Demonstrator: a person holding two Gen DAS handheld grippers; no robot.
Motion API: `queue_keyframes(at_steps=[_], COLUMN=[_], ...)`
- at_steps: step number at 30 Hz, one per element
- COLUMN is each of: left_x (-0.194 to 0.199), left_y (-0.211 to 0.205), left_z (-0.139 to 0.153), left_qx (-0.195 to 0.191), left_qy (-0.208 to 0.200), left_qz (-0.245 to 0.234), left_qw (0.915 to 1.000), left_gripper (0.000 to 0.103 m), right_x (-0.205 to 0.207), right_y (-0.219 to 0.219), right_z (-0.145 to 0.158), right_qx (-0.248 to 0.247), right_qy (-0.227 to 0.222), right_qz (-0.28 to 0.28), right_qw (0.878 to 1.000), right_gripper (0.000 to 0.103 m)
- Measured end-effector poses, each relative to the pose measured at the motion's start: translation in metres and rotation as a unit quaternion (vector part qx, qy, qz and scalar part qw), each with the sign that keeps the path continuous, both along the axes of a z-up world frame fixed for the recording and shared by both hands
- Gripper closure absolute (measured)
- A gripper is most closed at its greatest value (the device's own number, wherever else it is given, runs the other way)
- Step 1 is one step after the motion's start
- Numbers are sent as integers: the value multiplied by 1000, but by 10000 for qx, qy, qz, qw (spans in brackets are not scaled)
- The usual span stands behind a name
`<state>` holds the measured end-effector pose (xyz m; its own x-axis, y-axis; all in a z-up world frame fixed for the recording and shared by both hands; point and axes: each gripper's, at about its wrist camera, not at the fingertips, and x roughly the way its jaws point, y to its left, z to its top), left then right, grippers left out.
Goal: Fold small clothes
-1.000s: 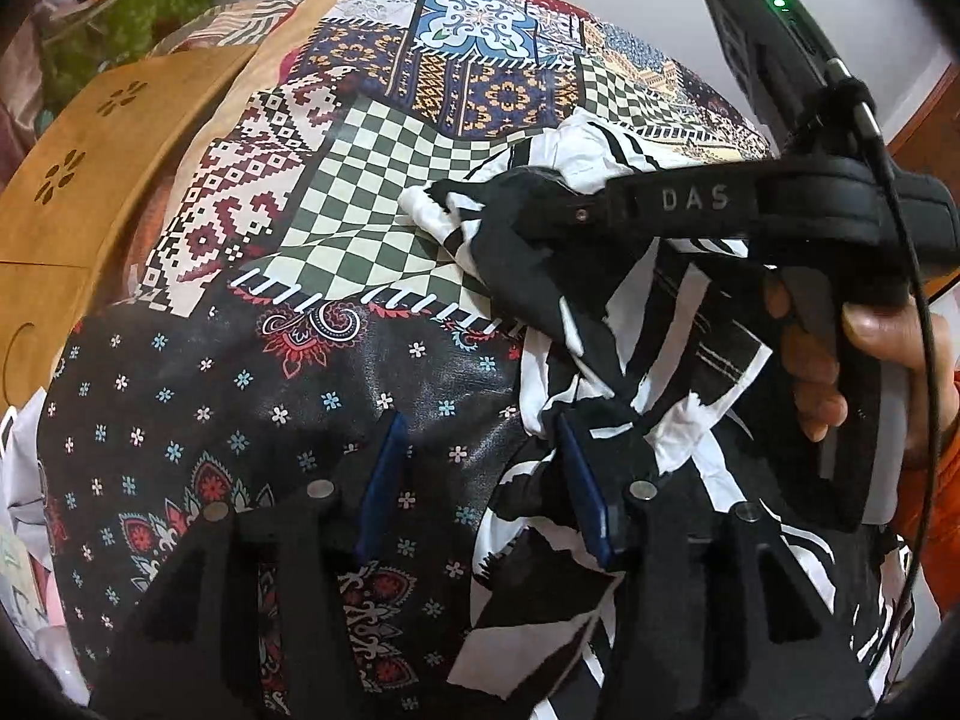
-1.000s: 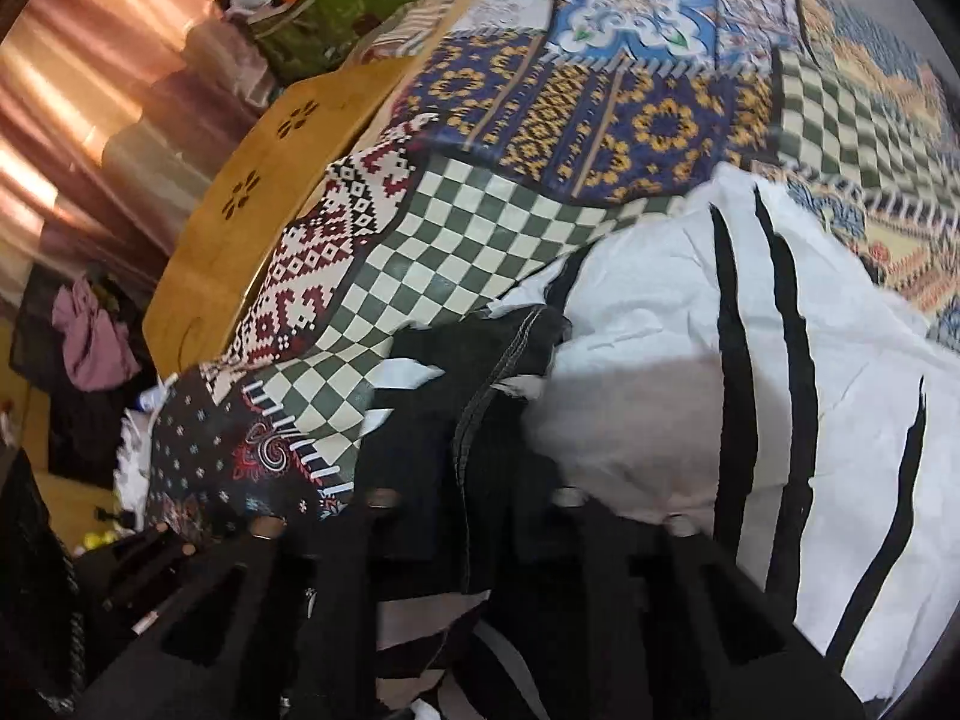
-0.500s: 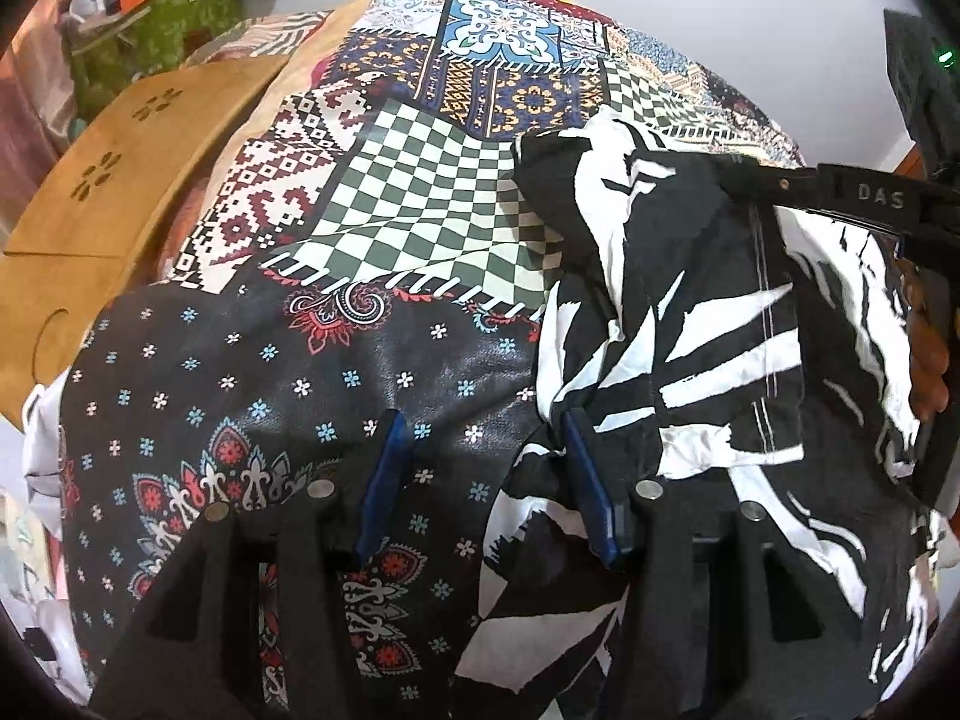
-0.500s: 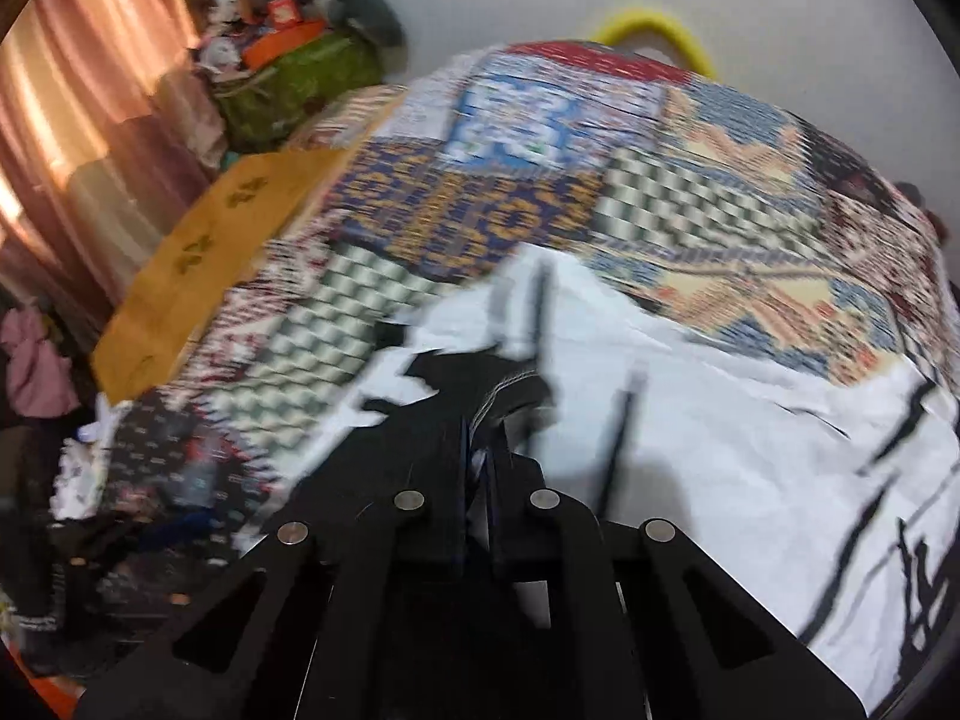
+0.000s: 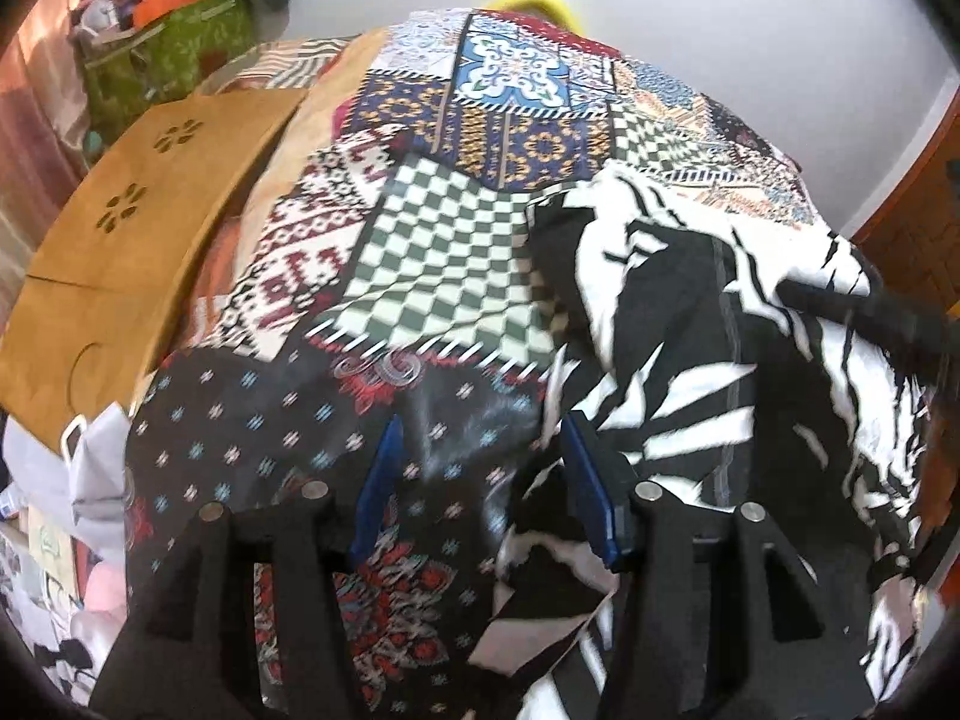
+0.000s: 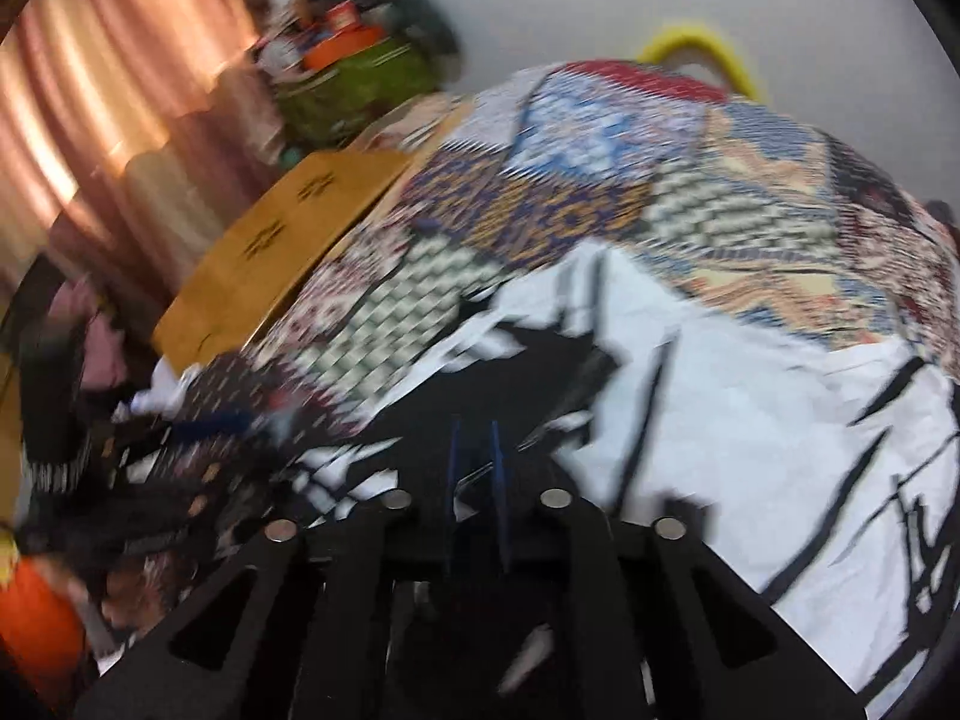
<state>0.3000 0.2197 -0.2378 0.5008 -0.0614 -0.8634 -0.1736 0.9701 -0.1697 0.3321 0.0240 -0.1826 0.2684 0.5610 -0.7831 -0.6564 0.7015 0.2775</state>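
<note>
A black-and-white patterned garment (image 5: 690, 324) lies on the patchwork bedspread (image 5: 444, 264), on the right of the left wrist view. My left gripper (image 5: 480, 480) is open and empty, its blue pads straddling the garment's left edge low over the bed. The right gripper's dark arm shows blurred at the right edge (image 5: 870, 318). In the right wrist view the garment (image 6: 750, 396) spreads white with black stripes. My right gripper (image 6: 475, 468) has a narrow gap between its blue pads, with dark cloth in front; the view is blurred and the grip is unclear.
A wooden board with flower cut-outs (image 5: 138, 228) lies left of the bed. A green bag with clutter (image 5: 168, 48) stands at the back left. Pink curtains (image 6: 108, 120) hang on the left. A yellow ring (image 6: 696, 42) sits behind the bed.
The right gripper has swung the garment's corner to the right and spread it flatter. Its pads, tight together before, now show a small gap. The left gripper stayed in place, open.
</note>
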Motion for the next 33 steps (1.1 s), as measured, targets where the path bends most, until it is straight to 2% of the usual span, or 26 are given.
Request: queue_keyframes(at_steps=[2,5,8,11,13,14,15,19,20,21,22,23,24,29,33], left_x=[9,20,26,28,27,27,25,9,5,2,1,0,0,11,9], left_y=[-1,-8,-12,-10,-13,-12,-7,6,5,2,-3,-8,-11,-23,-12], left_z=[-4,-18,-34,-39,-36,-36,-35,-20,-16,-11,-8,-5,-5,-23,-35], left_qx=[-332,-568,-292,-119,430,671,752,148,105,76,69,40,7,276,154], left_qy=[58,237,438,384,364,390,448,335,281,214,182,127,103,348,480], left_qz=[-74,-195,-108,-93,-23,32,103,70,36,-30,-66,-121,-159,-213,-68], left_qw=[9994,9979,9986,9991,9984,9970,9961,9993,9995,9997,9998,9998,9998,9988,9987], left_gripper=[48,48,45,44,45,50,55,55,55,55,54,49,44,42,37], right_x=[-9,-18,-20,-19,-18,-18,-19,-13,-10,-6,-1,4,8,18,16], right_y=[11,26,31,22,18,15,14,2,1,2,3,5,9,24,12], right_z=[-9,-28,-47,-50,-48,-46,-44,-25,-22,-20,-19,-19,-21,-46,-44], right_qx=[-107,-398,-733,-654,-665,-687,-706,-417,-376,-347,-315,-292,-306,-849,-986], right_qy=[-31,-29,-47,19,116,146,154,59,19,-4,-15,-31,-40,35,-256], right_qz=[179,428,578,598,562,560,549,336,261,179,77,-33,-71,-81,-118], right_qw=[9998,9983,9956,9961,9961,9960,9959,9985,9989,9992,9995,9996,9995,9964,9947], right_gripper=[87,87,87,87,87,87,87,86,82,72,66,58,55,55,55])
